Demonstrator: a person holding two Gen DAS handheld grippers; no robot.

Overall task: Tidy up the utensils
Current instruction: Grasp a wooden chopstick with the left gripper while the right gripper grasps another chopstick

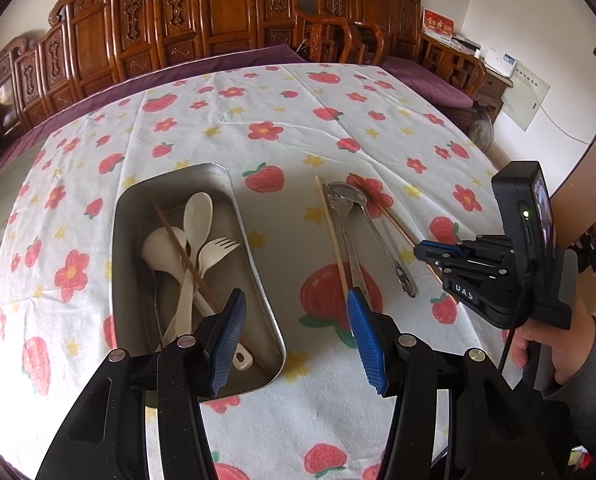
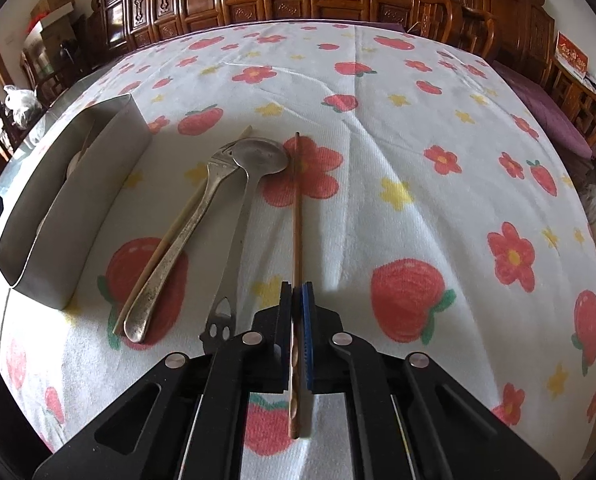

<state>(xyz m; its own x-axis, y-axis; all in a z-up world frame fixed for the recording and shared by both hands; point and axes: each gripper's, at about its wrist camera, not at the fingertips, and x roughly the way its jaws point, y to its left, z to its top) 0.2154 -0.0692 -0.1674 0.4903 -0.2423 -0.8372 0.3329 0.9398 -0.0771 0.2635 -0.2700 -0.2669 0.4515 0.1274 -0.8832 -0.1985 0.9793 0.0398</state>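
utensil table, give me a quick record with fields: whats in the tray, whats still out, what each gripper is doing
tray: metal tray on the strawberry tablecloth
in tray: white spoons, white fork, one brown chopstick
still out: metal fork, metal spoon, pale chopstick, dark chopstick
left gripper: open, empty, above the tray's near right corner
right gripper: shut on the dark chopstick near its handle end
chopstick tip: cannot tell if lifted

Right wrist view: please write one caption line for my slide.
Right hand-held gripper shut on a brown chopstick, beside a metal spoon, fork and steel tray on a strawberry tablecloth.
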